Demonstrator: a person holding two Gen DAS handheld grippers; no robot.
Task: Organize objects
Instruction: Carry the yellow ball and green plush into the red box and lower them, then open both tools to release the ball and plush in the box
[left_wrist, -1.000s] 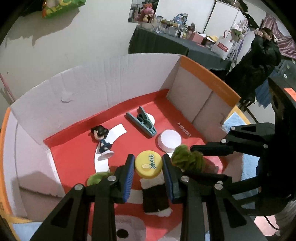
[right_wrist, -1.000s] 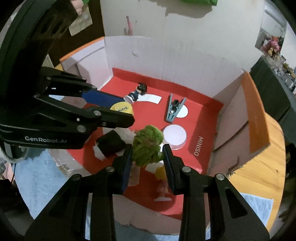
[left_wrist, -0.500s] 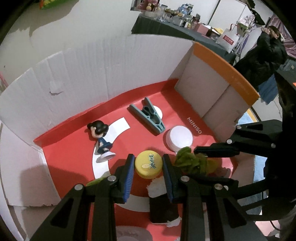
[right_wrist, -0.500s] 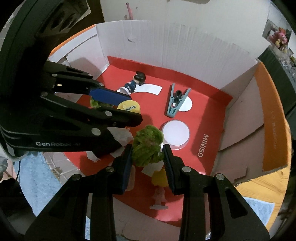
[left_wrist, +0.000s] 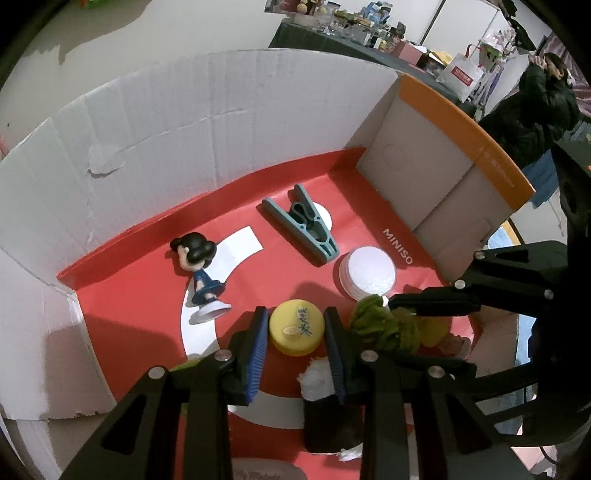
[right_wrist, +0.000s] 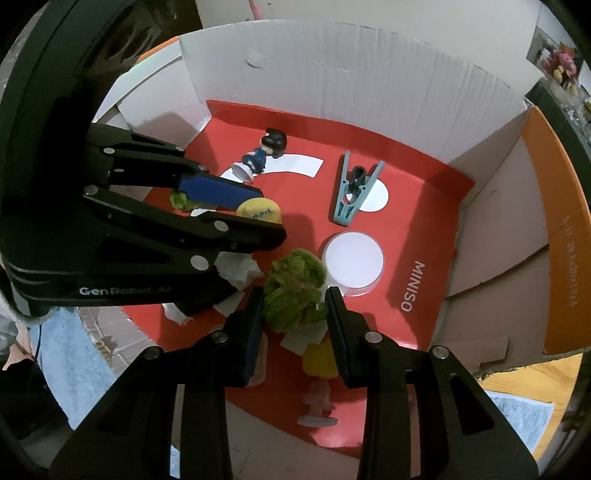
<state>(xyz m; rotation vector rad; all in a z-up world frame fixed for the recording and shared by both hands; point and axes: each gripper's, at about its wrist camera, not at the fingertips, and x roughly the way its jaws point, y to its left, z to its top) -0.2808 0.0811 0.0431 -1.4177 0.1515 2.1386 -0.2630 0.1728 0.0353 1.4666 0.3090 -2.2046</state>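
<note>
Both tools sank deeper into the cardboard box since earlier. Left tool clamps the yellow cap between its pads; right tool grips the green fuzzy ball, white disc just ahead.

The left claw grips a yellow bottle cap above the red box floor; beside it the right claw holds something green, perhaps yarn.

Two close downward views, shared box
</note>
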